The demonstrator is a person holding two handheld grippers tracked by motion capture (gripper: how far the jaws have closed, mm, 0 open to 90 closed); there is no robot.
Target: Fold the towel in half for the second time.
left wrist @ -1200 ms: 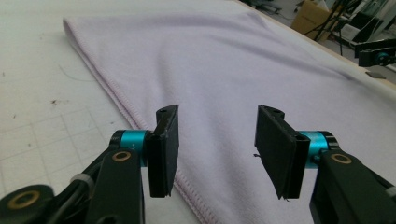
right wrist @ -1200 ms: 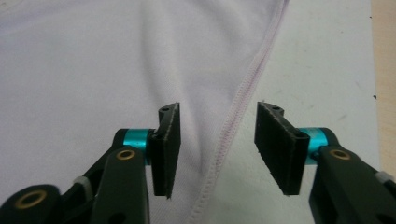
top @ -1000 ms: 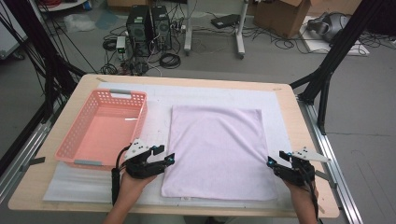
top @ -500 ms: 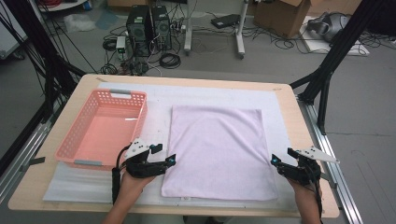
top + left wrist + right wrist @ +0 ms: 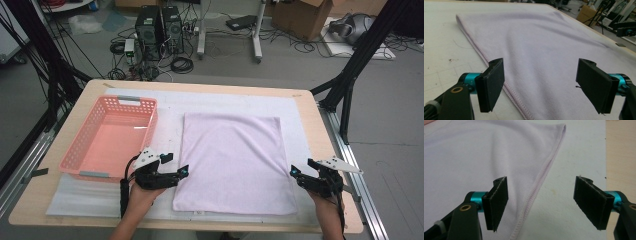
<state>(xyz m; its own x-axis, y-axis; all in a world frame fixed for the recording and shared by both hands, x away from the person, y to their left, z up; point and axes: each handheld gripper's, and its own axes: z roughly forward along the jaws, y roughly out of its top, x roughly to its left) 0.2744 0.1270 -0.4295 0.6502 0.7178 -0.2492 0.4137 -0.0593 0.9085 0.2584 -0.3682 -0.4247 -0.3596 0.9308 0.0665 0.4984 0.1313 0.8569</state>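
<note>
A pale lilac towel (image 5: 235, 160) lies flat on a white mat, folded into a rectangle. My left gripper (image 5: 182, 171) rests at the towel's near left edge and points right. In the left gripper view this gripper (image 5: 540, 85) is open and its jaws have just been opening. The towel's stitched hem (image 5: 499, 72) runs between them, untouched. My right gripper (image 5: 295, 172) sits at the near right edge and points left. In the right gripper view it (image 5: 540, 203) is open, having widened too. The towel's hem (image 5: 536, 185) lies loose between its pads.
A pink plastic basket (image 5: 80, 150) stands empty on the table's left side, just behind my left hand. The white mat (image 5: 165, 107) covers most of the wooden tabletop (image 5: 315, 125). The table's right edge is close to my right hand.
Both grippers' jaws stand wider apart than a second ago. Neither hand has shifted, and the towel lies flat as before.
</note>
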